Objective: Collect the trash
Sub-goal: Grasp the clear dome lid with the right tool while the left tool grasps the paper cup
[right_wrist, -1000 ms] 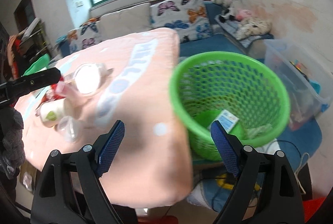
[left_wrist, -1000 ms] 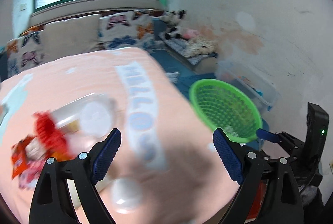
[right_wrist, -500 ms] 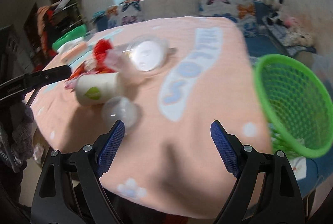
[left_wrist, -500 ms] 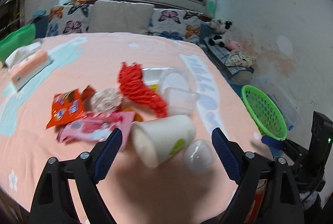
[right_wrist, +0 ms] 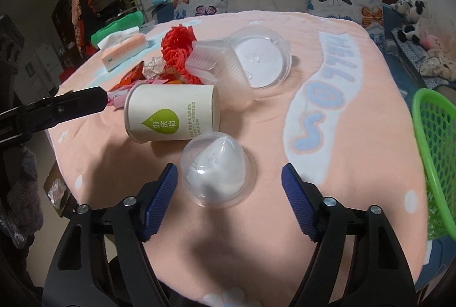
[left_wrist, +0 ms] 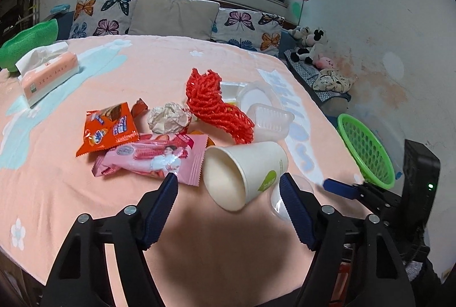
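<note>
Trash lies on a pink tablecloth [left_wrist: 71, 193]. A white paper cup [left_wrist: 245, 173] [right_wrist: 172, 116] lies on its side, mouth toward my open left gripper [left_wrist: 229, 193], which frames it. A clear dome lid [right_wrist: 216, 170] sits between the fingers of my open right gripper [right_wrist: 229, 178]. Behind lie a pink wrapper [left_wrist: 154, 157], an orange snack bag [left_wrist: 107, 130], a crumpled paper ball [left_wrist: 169, 117], red mesh netting [left_wrist: 216, 104] and clear plastic containers [right_wrist: 250, 61]. The green basket [left_wrist: 367, 150] [right_wrist: 436, 158] stands off the table's right edge.
A pink tissue box [left_wrist: 48, 73] and a green object [left_wrist: 25, 42] sit at the far left. A sofa with butterfly cushions [left_wrist: 171, 16] is behind the table. Stuffed toys [left_wrist: 310, 47] lie at the right wall. The left gripper's finger [right_wrist: 57, 110] crosses the right wrist view.
Both grippers swung left from the green basket to the trash pile and moved closer. The cup now lies between the left fingers, the dome lid between the right fingers.
</note>
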`<control>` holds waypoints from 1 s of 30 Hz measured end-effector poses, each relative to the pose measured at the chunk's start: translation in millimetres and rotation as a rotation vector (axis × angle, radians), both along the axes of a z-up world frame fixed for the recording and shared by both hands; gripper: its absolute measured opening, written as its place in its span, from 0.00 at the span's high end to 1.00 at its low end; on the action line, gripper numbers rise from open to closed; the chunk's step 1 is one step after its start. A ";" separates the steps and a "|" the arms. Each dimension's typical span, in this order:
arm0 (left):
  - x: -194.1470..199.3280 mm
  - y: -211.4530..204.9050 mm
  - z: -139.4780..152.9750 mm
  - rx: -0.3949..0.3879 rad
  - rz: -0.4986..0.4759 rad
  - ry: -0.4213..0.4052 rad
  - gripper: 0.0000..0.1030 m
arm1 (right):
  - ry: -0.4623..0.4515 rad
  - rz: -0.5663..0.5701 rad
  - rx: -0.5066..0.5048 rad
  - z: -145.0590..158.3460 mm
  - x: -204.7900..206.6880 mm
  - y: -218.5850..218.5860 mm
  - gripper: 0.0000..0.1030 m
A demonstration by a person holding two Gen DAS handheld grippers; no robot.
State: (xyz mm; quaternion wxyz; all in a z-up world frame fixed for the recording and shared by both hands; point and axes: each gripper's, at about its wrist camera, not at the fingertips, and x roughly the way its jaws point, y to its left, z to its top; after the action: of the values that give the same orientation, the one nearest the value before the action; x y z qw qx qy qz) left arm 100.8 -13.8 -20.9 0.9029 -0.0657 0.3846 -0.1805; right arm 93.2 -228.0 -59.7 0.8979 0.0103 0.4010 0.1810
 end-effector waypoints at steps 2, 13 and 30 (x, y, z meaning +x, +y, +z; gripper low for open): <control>-0.5 -0.9 -1.8 0.000 -0.007 0.004 0.33 | -0.001 0.004 -0.010 -2.7 3.2 4.5 0.31; 1.2 -14.6 -12.2 -0.003 -0.058 0.034 0.41 | 0.006 0.032 -0.009 -12.2 8.4 15.9 0.43; 26.4 -34.6 -28.7 -0.051 -0.118 0.089 0.62 | -0.022 -0.057 0.015 8.8 -15.3 -28.9 0.43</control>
State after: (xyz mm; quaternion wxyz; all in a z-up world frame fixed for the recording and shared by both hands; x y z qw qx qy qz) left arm 127.2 -48.4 -49.6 0.8707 -0.0739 0.4230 -0.2398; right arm 77.9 -256.9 -50.9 0.9071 0.0266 0.3891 0.1585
